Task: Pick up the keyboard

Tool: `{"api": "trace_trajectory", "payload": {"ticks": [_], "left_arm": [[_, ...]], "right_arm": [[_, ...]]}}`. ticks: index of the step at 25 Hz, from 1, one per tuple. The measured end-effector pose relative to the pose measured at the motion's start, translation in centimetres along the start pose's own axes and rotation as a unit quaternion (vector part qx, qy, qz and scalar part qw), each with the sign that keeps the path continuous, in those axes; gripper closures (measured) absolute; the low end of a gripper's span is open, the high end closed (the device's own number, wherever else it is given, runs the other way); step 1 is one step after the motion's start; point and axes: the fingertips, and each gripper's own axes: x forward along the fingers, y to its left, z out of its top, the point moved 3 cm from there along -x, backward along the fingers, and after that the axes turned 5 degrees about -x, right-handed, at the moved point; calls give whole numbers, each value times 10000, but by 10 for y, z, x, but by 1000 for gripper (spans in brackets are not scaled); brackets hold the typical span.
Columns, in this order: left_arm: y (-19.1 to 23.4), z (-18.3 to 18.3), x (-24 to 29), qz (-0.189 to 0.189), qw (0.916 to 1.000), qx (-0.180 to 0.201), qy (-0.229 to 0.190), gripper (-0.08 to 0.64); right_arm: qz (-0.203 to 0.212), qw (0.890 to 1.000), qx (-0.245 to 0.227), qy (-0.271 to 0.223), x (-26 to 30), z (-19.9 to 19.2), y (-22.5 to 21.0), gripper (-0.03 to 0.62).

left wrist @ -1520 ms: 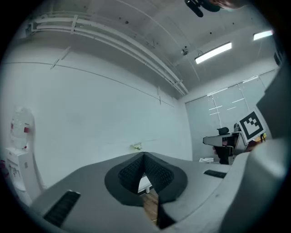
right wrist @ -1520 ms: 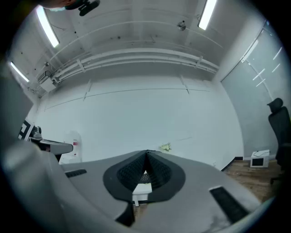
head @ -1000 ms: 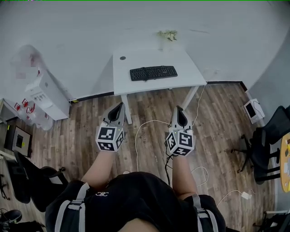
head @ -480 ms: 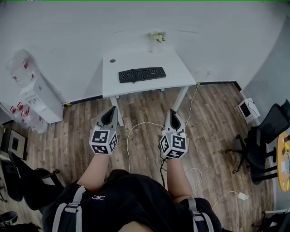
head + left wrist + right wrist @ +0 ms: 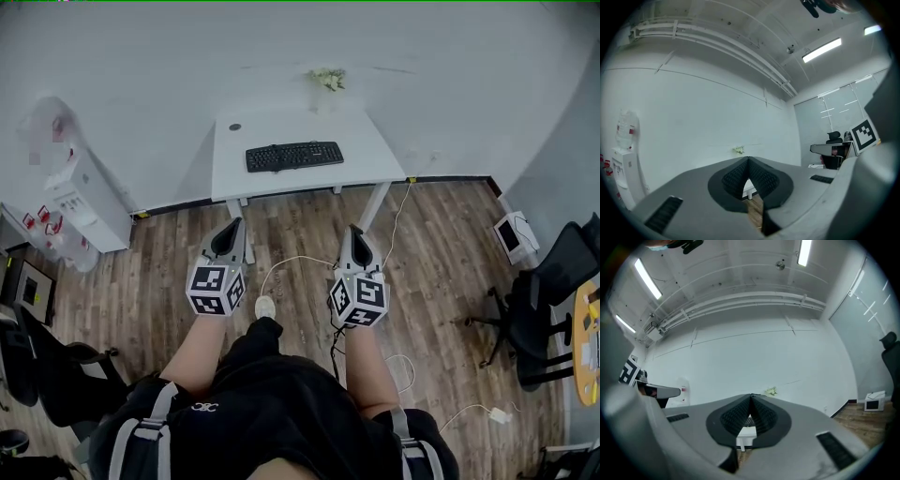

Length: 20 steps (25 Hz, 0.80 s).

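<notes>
The flat black keyboard [image 5: 293,156] lies on the white rectangular desk [image 5: 375,152] against the wall, well apart from the 2 grippers. The grey left gripper [image 5: 234,225] and grey right gripper [image 5: 355,232] are each clenched and empty.

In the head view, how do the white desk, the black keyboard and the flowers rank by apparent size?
1. white desk
2. keyboard, lying on it
3. flowers, at its back edge
All three sit at a similar distance, so the order is safe.
</notes>
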Motion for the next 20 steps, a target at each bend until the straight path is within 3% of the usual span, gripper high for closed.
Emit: {"api": "trace_trajectory", "payload": {"ticks": [4, 10, 20], "left_arm": [[1, -6, 11, -12, 9999, 74, -148, 561], [10, -39, 56, -163, 9997, -193, -45, 560], [49, -43, 166, -101, 9998, -188, -53, 561]], "right_arm": [[27, 9999, -78, -90, 9, -5, -3, 589], [57, 9997, -212, -125, 43, -19, -11, 589], [-12, 10000, -60, 4, 151, -43, -56, 589]]}}
